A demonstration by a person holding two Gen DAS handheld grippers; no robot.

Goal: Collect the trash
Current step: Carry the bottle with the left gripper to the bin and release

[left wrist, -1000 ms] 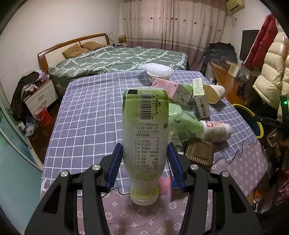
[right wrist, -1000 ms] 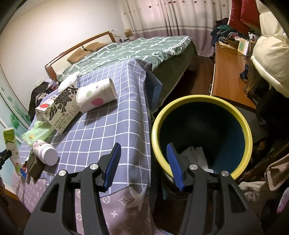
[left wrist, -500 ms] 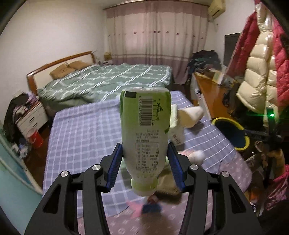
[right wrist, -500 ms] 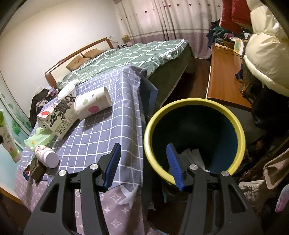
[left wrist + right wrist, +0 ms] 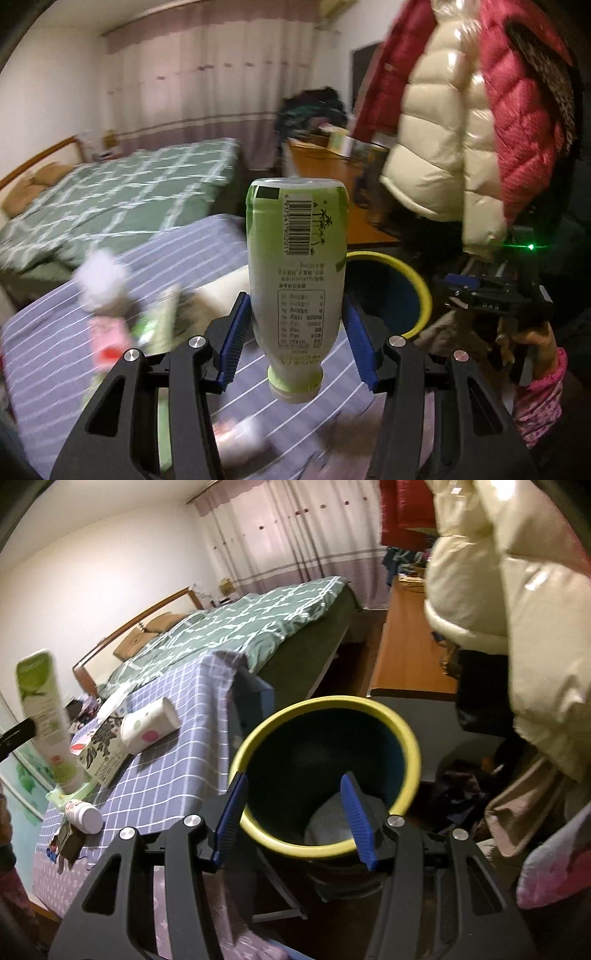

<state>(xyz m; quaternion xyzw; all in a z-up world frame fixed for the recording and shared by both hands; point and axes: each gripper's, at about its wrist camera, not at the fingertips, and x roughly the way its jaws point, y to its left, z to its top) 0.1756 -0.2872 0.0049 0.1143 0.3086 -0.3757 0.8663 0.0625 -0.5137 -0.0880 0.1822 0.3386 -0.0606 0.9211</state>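
Plastic is what the green bottle (image 5: 297, 280) looks made of, label-wrapped and carried cap end down, and it appears empty or nearly so, which would make it light and easy to swing about. The left tool (image 5: 298, 334) is clenched on its lower body, one blue pad on each side just above the taper toward the cap; that is a sensible place to hold, since the wall there is broad and straight, while the narrowing neck below would likely slip. Thin plastic of this kind probably dents under a hard squeeze and its glossy label may be slick, so a firm but moderate grip suits it. The bottle hangs above the checked table (image 5: 207, 243), with the yellow-rimmed bin (image 5: 325, 775) just behind it. The right tool (image 5: 291, 814) is released, holding nothing, hovering over that bin's near rim.
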